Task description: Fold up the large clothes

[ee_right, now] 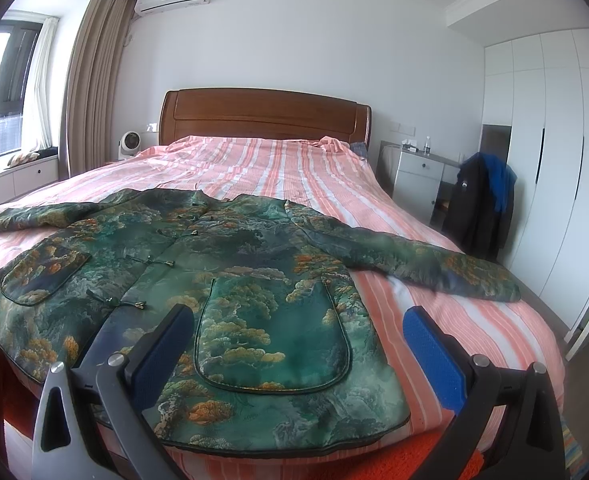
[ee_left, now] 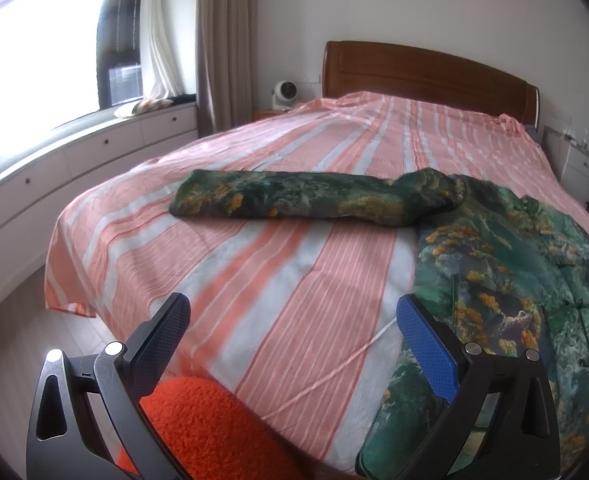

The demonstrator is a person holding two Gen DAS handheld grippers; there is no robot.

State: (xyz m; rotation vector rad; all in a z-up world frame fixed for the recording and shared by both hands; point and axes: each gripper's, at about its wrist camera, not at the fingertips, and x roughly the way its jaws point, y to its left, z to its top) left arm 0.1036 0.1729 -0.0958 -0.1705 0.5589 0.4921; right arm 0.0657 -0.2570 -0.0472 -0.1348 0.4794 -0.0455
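Note:
A green jacket (ee_right: 222, 264) with an orange and gold tree pattern lies front up on the bed, spread flat, both sleeves out to the sides. Its left sleeve (ee_left: 302, 198) and body edge (ee_left: 514, 280) show in the left wrist view; its right sleeve (ee_right: 414, 260) reaches toward the bed's right edge. My left gripper (ee_left: 292, 316) is open and empty above the bedspread, left of the jacket's hem. My right gripper (ee_right: 298, 328) is open and empty above the jacket's lower right pocket (ee_right: 274, 340).
The bed has a pink and white striped cover (ee_right: 294, 168) and a wooden headboard (ee_right: 266, 116). An orange fuzzy fabric (ee_left: 210, 428) is below the left gripper. White drawers (ee_left: 94, 152) run under the window at left. A nightstand (ee_right: 418, 180), hanging dark clothes (ee_right: 482, 208) and wardrobe (ee_right: 554, 160) stand at right.

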